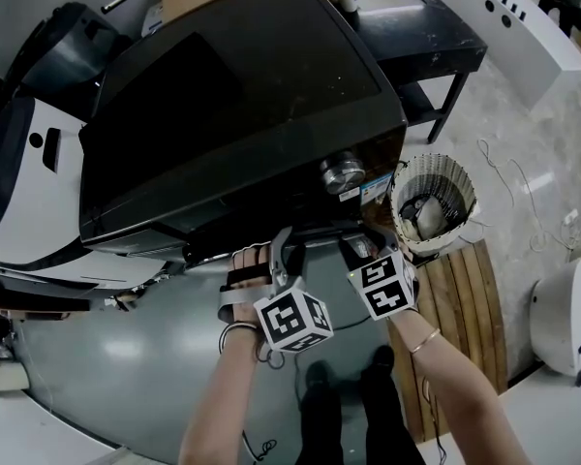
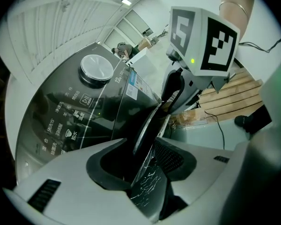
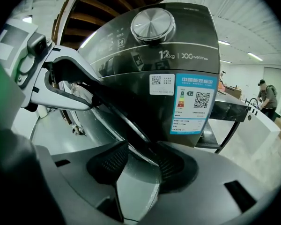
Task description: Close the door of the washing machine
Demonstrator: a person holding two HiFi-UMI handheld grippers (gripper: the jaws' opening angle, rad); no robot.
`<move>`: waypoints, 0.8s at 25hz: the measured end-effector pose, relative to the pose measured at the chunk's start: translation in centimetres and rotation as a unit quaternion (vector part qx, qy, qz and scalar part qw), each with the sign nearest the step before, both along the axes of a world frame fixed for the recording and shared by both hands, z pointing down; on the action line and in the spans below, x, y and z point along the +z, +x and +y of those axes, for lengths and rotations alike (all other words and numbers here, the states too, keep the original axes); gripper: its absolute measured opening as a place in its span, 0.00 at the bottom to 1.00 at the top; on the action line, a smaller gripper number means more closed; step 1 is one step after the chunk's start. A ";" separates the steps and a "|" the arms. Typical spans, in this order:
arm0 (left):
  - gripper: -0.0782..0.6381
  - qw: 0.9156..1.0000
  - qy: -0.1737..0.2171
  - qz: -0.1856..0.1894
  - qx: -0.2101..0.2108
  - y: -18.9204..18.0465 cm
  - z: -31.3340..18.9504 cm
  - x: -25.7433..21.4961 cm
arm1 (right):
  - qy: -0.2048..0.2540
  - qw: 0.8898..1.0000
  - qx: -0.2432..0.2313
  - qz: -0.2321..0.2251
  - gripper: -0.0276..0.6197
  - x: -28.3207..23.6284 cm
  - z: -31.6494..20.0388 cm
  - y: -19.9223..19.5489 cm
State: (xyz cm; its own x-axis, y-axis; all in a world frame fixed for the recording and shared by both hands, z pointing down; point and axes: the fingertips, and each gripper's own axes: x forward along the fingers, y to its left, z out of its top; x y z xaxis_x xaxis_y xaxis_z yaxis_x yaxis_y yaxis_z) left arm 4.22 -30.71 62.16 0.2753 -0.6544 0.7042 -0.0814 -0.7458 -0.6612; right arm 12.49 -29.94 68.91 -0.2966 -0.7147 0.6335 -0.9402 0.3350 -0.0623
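Note:
The dark washing machine (image 1: pixel 232 95) fills the middle of the head view, its silver knob (image 1: pixel 341 173) near the front. Its round door (image 1: pixel 305 232) stands ajar below the front. My left gripper (image 1: pixel 276 248) is shut on the door's rim (image 2: pixel 147 125), which runs up between the pads. Just to the right, my right gripper (image 1: pixel 360 248) also straddles the rim (image 3: pixel 126 121); its jaws stand wide, with a gap beside the left pad. Each gripper shows in the other's view: the right gripper (image 2: pixel 178 93) and the left gripper (image 3: pixel 61 78).
A woven basket (image 1: pixel 433 201) stands right of the machine, on a wooden slat board (image 1: pixel 465 308). A black table (image 1: pixel 416 37) is behind, a white appliance (image 1: pixel 566 313) at far right. More white machines (image 1: pixel 39 182) stand at left. Cables lie on the grey floor (image 1: pixel 126 376).

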 end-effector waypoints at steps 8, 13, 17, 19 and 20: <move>0.39 1.000 0.006 0.000 -0.004 0.1 -0.8 0.0 | 0.009 1.000 0.003 0.018 0.35 0.1 -1.1 0.1; 0.39 1.000 -0.001 0.000 -0.008 0.1 -1.0 0.2 | 0.005 1.000 0.005 0.031 0.35 0.2 -1.3 0.1; 0.39 1.000 -0.007 0.001 -0.014 0.1 -1.2 0.2 | -0.005 0.999 0.003 0.035 0.35 0.3 -1.4 0.1; 0.40 1.000 -0.009 0.002 -0.016 0.0 -1.2 0.2 | -0.008 0.999 0.003 0.035 0.35 0.3 -1.4 0.0; 0.40 1.000 -0.010 0.002 -0.016 0.0 -1.2 0.2 | -0.008 0.999 0.004 0.035 0.35 0.3 -1.4 0.0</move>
State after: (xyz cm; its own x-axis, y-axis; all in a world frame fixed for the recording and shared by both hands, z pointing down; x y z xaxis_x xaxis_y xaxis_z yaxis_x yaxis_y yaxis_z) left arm 4.25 -31.88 62.33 0.2565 -0.6491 0.7162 -0.1079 -0.7556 -0.6461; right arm 12.52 -31.36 69.21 -0.2467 -0.7063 0.6635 -0.9448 0.3278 -0.0023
